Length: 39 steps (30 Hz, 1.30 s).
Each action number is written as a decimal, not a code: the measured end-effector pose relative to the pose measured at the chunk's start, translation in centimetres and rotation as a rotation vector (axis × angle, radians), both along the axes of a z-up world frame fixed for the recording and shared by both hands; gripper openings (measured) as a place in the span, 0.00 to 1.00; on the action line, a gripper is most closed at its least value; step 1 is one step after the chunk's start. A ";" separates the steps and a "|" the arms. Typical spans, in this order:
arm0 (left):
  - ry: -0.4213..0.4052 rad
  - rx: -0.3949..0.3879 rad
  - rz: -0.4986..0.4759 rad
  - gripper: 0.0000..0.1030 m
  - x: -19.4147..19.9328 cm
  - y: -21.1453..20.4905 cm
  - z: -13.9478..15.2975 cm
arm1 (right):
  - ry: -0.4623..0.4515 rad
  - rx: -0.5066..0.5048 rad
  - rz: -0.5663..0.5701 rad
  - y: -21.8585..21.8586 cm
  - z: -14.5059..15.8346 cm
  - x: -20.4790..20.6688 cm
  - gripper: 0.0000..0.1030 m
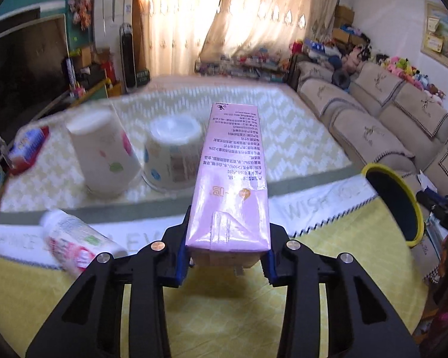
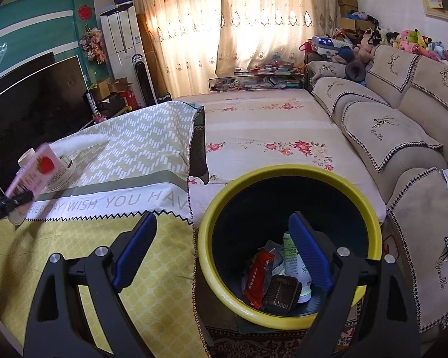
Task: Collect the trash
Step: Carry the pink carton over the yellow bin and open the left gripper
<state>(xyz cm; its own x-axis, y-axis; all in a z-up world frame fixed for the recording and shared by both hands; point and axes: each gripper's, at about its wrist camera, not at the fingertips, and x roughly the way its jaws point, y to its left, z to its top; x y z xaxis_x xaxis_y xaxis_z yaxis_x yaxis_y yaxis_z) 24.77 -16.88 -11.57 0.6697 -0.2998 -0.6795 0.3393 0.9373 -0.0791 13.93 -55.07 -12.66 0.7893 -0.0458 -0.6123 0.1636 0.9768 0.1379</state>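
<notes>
My left gripper [image 1: 225, 258] is shut on a pink milk carton [image 1: 228, 179] and holds it above the table; the carton also shows in the right wrist view [image 2: 33, 173] at the far left. Two upturned paper cups [image 1: 104, 155] [image 1: 173, 155] and a lying white bottle [image 1: 77, 241] rest on the tablecloth. My right gripper [image 2: 224, 253] is open and empty, just above the yellow-rimmed trash bin [image 2: 206, 238], which holds a red wrapper [image 2: 258, 277], a green-white bottle [image 2: 295, 265] and a dark tray [image 2: 280, 294]. The bin also shows in the left wrist view [image 1: 370, 170] at the right.
A red and blue packet [image 1: 27, 149] lies at the table's far left. A beige sofa [image 2: 403, 137] runs along the right. A floral-covered bed [image 2: 268, 137] lies behind the bin. A dark TV screen [image 2: 30, 101] stands at the left.
</notes>
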 end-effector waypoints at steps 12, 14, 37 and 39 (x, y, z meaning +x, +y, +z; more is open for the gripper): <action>-0.119 -0.021 -0.177 0.37 -5.8 -3.1 7.5 | -0.037 -0.007 -0.010 -0.3 1.3 -1.2 0.83; -0.105 -0.038 -0.244 0.37 -6.5 -4.8 8.1 | -0.060 -0.023 -0.053 -1.1 1.9 -2.1 0.83; 0.062 -0.007 -0.616 0.52 -3.3 -31.6 2.2 | -0.153 -0.030 -0.327 -10.7 4.0 -10.9 0.85; 0.040 -0.037 -0.594 0.61 -3.2 -31.4 2.5 | -0.151 -0.028 -0.319 -10.9 4.0 -10.9 0.85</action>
<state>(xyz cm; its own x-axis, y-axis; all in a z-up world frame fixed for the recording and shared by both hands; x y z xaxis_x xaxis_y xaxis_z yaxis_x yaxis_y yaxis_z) 21.57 -48.24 -9.06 0.3543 -0.6390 -0.6828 0.8007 0.5844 -0.1315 3.04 -65.95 -8.71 0.8140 -0.3201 -0.4847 0.4411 0.8835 0.1573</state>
